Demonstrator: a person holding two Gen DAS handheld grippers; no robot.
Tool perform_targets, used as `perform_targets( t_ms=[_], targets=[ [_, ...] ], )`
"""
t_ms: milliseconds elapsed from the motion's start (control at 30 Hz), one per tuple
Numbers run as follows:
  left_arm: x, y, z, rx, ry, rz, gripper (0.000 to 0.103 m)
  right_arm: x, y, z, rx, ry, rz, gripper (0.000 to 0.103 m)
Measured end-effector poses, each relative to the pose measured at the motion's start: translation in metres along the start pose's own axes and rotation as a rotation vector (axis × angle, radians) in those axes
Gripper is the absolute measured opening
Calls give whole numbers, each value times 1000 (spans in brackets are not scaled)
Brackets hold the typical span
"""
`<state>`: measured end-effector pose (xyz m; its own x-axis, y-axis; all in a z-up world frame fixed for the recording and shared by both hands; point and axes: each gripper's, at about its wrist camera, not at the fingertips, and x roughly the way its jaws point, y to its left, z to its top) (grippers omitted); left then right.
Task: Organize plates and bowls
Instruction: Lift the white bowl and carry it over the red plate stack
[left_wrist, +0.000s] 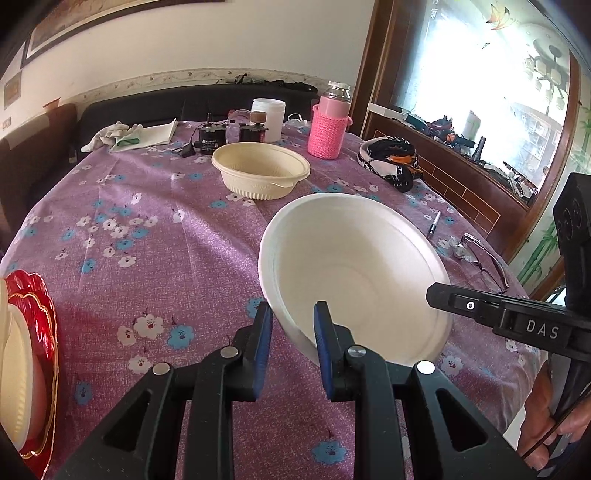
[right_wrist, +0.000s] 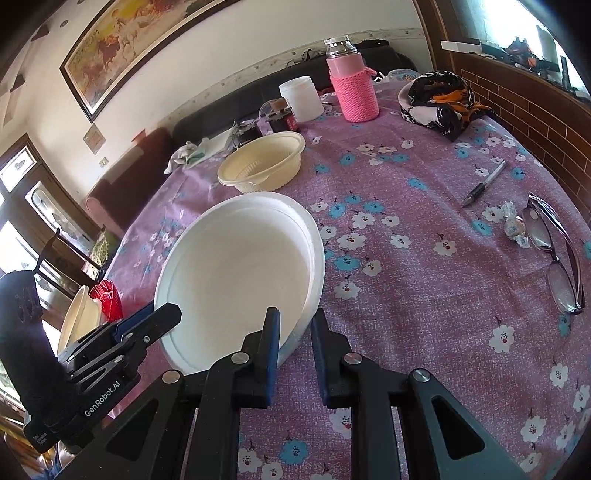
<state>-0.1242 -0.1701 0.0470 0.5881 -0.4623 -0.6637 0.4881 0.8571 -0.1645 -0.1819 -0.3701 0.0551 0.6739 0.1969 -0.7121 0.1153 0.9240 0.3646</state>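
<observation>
While tilted above the tablecloth (left_wrist: 147, 229), white bowl (left_wrist: 354, 266) clamped by left tongs (left_wrist: 293, 314), right tongs (right_wrist: 294, 320).

Black left gripper (left_wrist: 291, 317) — blue pads, silver rivets, black right gripper (right_wrist: 293, 325)

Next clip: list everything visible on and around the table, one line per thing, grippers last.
white bowl: 1, white, tilted, held at rim by both grippers
cream bowl: 1, cream, mid-table behind white bowl
red plate: 1, red, left edge, under cream plates
cream plates: cannot tell count, cream, on red plate
bottle: 1, pink knit sleeve, far side
jar: 1, white, beside bottle
pen: 1, right side
glasses: 1, right edge
candy: 1, wrapped, beside glasses
scarf: 1, black-white-orange, far right
tablecloth: 1, purple floral
left gripper: shut on bowl rim
right gripper: shut on bowl rim
</observation>
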Motion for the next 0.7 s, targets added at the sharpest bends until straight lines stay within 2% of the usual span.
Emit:
perform_targets(
  t_ms=[700],
  targets=[
    [-11,8,-3,-15,-25,11,21,3,10,-2,-16,11,4,19]
  ],
)
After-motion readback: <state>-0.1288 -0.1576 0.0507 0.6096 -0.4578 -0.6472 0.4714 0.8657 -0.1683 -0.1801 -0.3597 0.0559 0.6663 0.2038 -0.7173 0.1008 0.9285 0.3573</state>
